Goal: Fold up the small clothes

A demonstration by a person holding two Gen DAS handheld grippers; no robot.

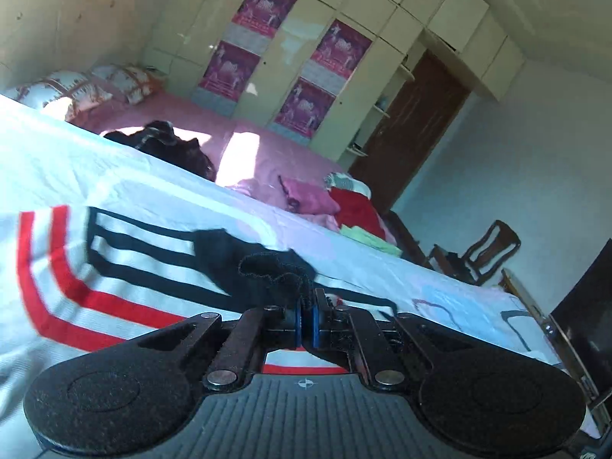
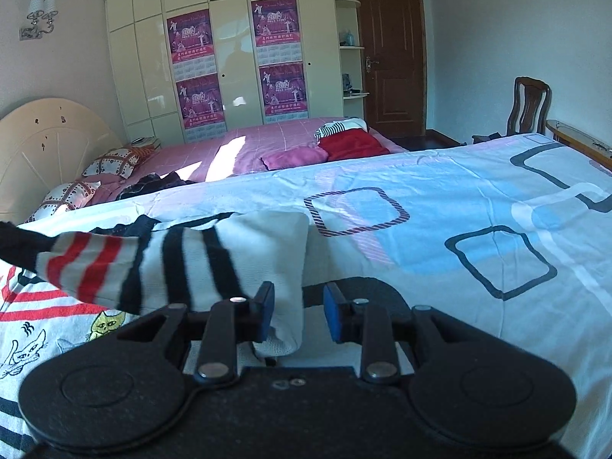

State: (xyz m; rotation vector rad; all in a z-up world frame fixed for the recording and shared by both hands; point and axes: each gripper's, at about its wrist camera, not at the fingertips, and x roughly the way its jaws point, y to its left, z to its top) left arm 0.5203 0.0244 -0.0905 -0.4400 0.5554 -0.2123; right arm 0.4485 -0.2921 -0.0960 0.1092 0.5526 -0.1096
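Note:
A small white garment with red and black stripes (image 1: 126, 267) lies on the bed. My left gripper (image 1: 306, 319) is shut, its blue pads pinching the garment's black cuff (image 1: 275, 267), which bunches up just beyond the fingertips. In the right wrist view the striped sleeve (image 2: 153, 264) stretches up off the garment's cat-print body (image 2: 46, 329). A white fold of it (image 2: 287, 306) hangs between the jaws of my right gripper (image 2: 298, 315). The fold touches the left pad (image 2: 266, 315), and a dark gap shows at the right pad (image 2: 332, 319).
The bed has a pale blue sheet with dark square outlines (image 2: 478, 229). Behind it stands a pink bed (image 2: 275, 141) with red and pink clothes (image 2: 352, 143), dark clothes (image 1: 172, 145) and pillows. A wooden chair (image 2: 529, 105) and a door (image 2: 390, 53) are at the far right.

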